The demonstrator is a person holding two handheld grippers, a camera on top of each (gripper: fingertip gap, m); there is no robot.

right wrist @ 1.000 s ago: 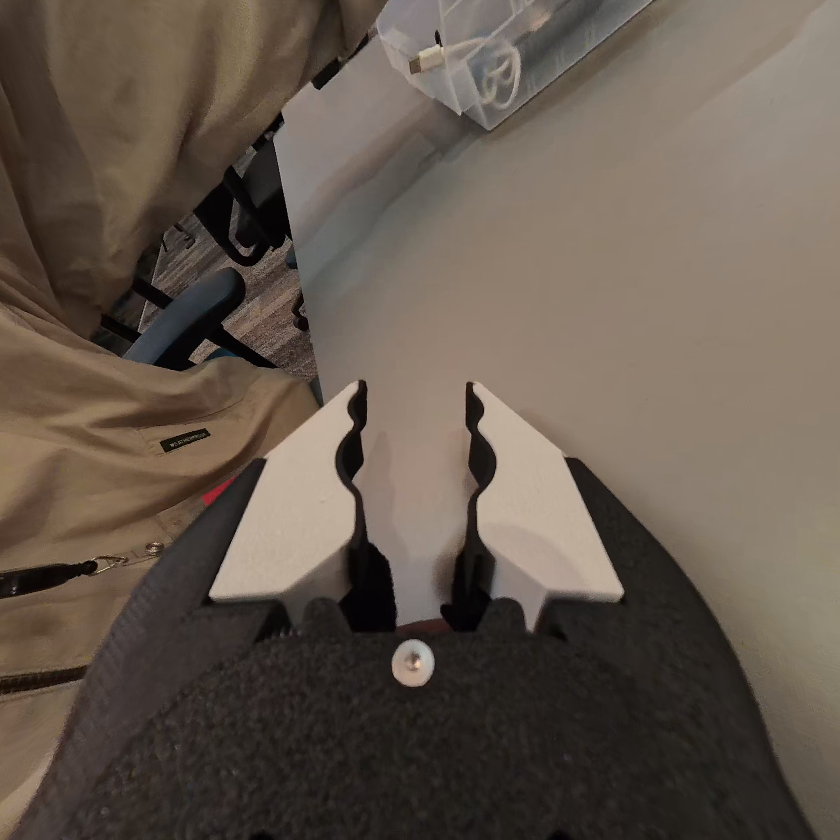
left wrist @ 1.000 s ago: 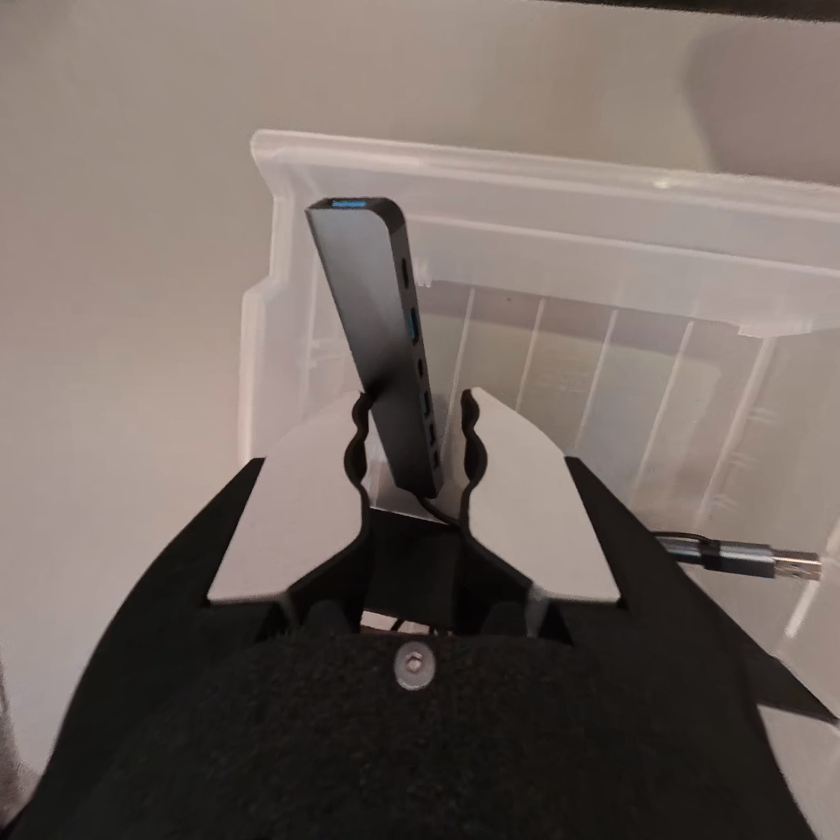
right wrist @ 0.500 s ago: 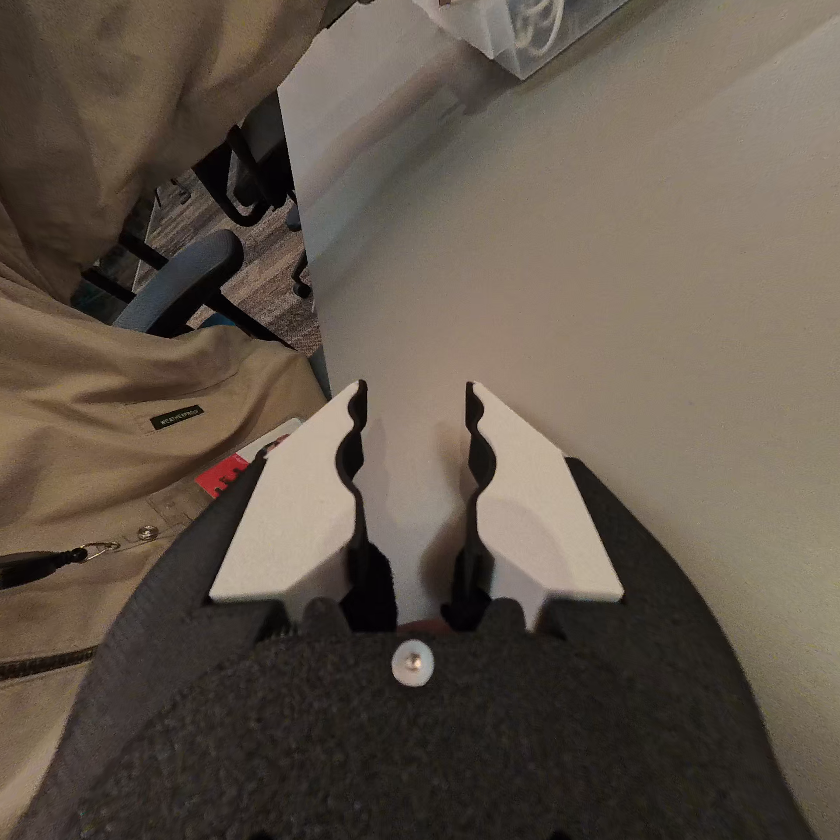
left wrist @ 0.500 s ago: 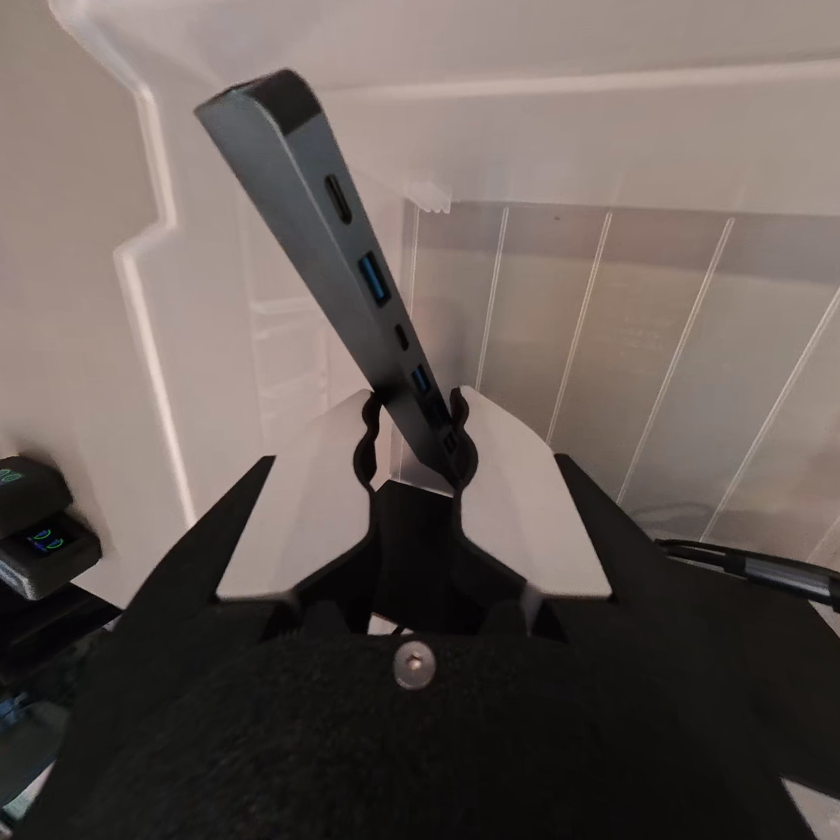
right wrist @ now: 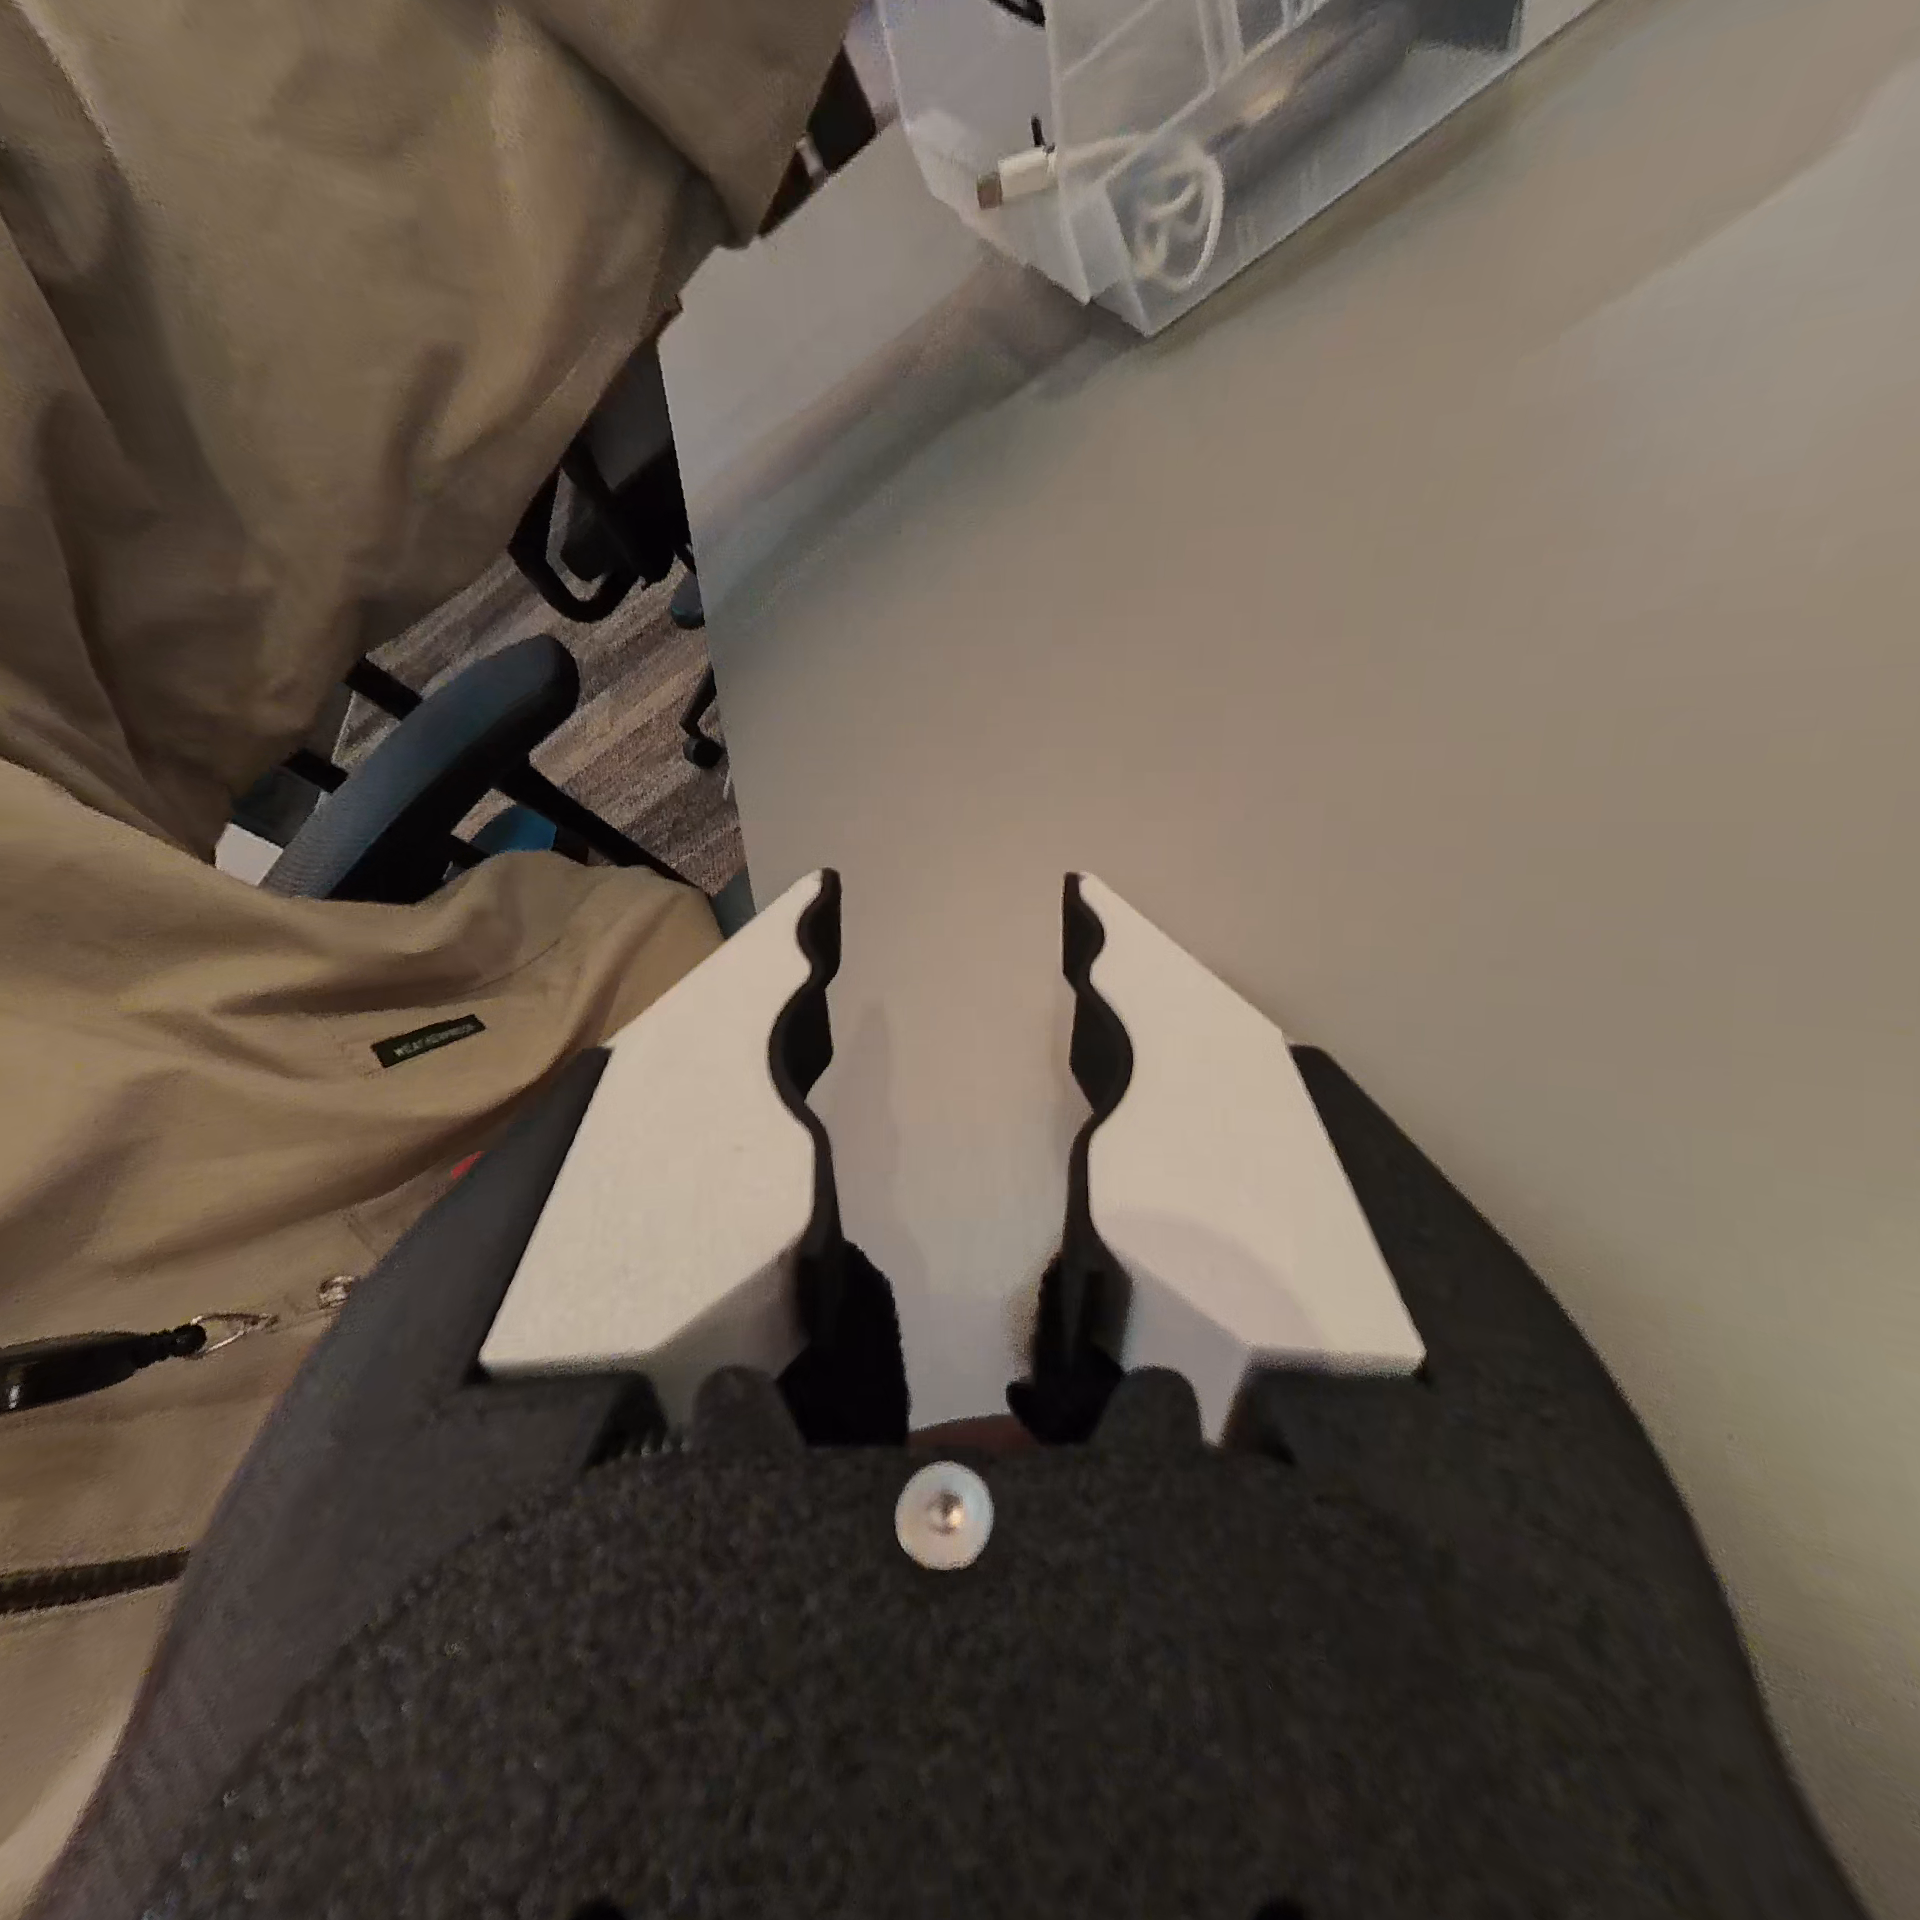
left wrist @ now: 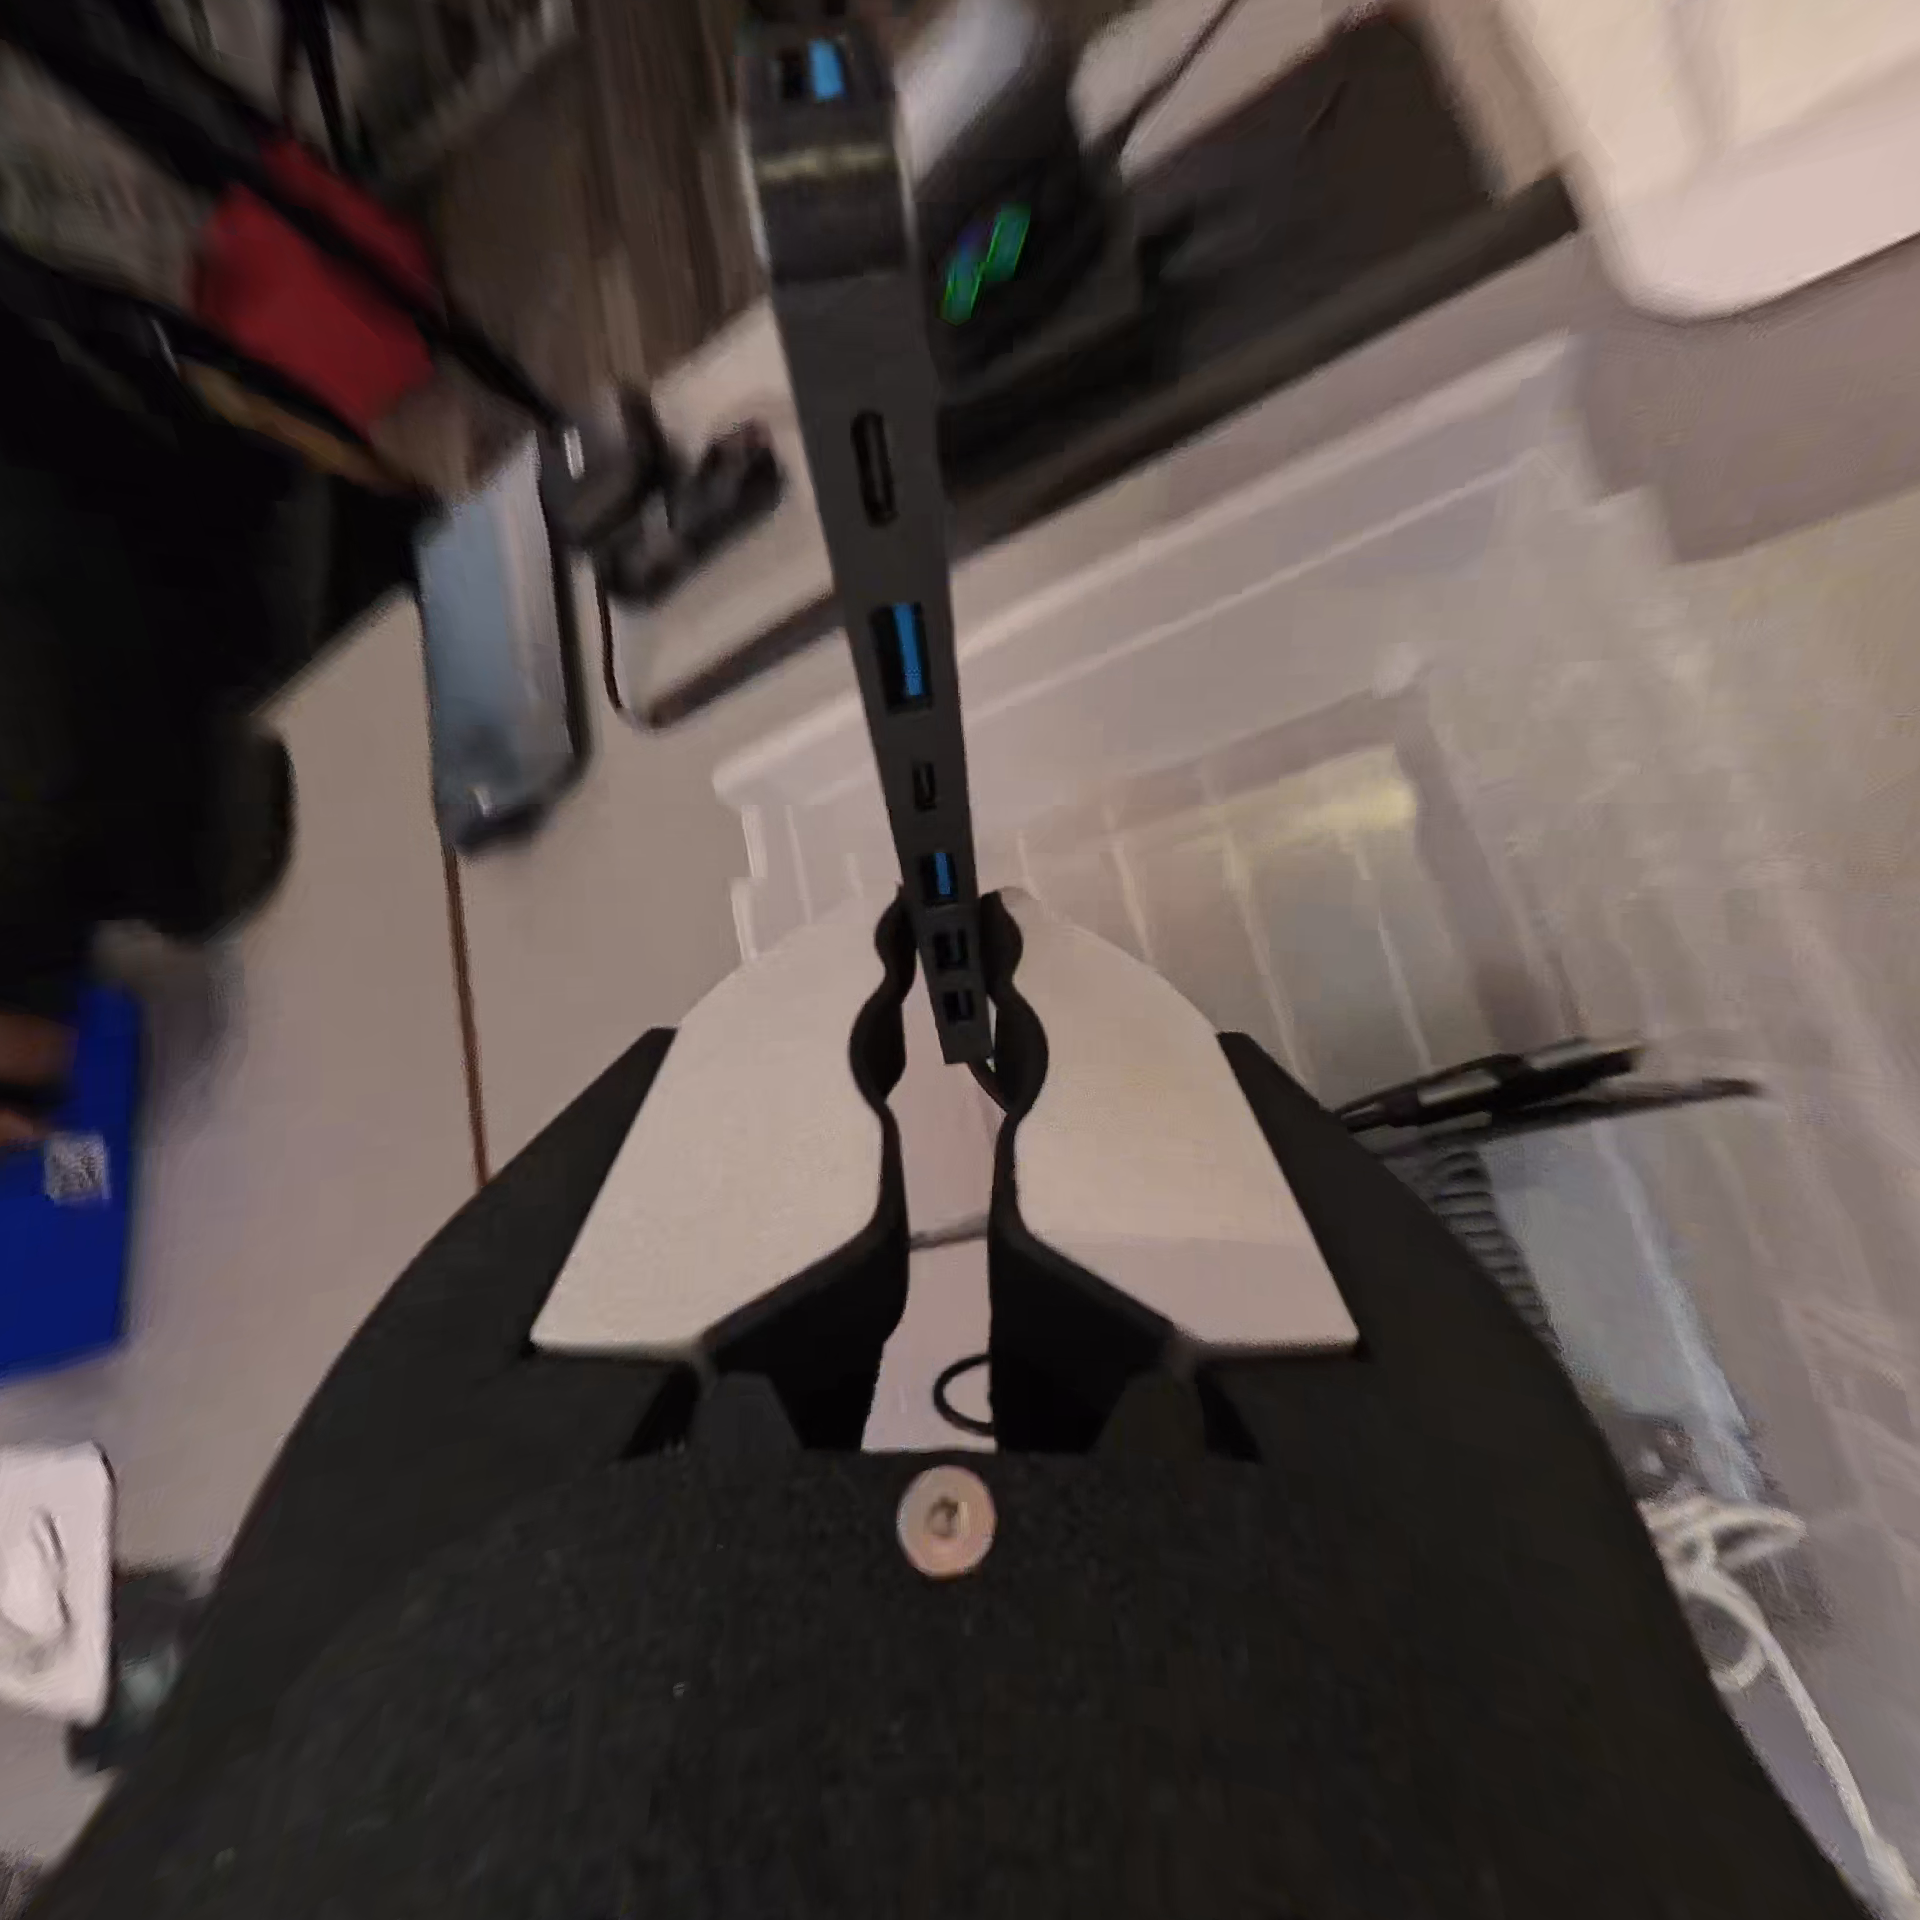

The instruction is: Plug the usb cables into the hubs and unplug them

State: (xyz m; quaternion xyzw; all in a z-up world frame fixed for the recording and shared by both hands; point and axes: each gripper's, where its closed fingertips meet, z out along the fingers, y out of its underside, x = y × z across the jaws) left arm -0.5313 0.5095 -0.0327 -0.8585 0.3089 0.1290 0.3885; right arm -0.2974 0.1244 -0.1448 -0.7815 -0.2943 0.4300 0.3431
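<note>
Our left tool (left wrist: 951, 961) pinches the hub (left wrist: 894, 582) by its cable end; we should steady it (ports facing us) while the right tool (right wrist: 948, 914), empty and parted, fetches a cable (right wrist: 1049, 177) from the clear box (right wrist: 1101, 223) at the desk's far edge.

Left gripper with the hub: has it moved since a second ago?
Yes. The left gripper, shut on the hub, has swung up and away from the clear bin, which now sits lower right.
</note>
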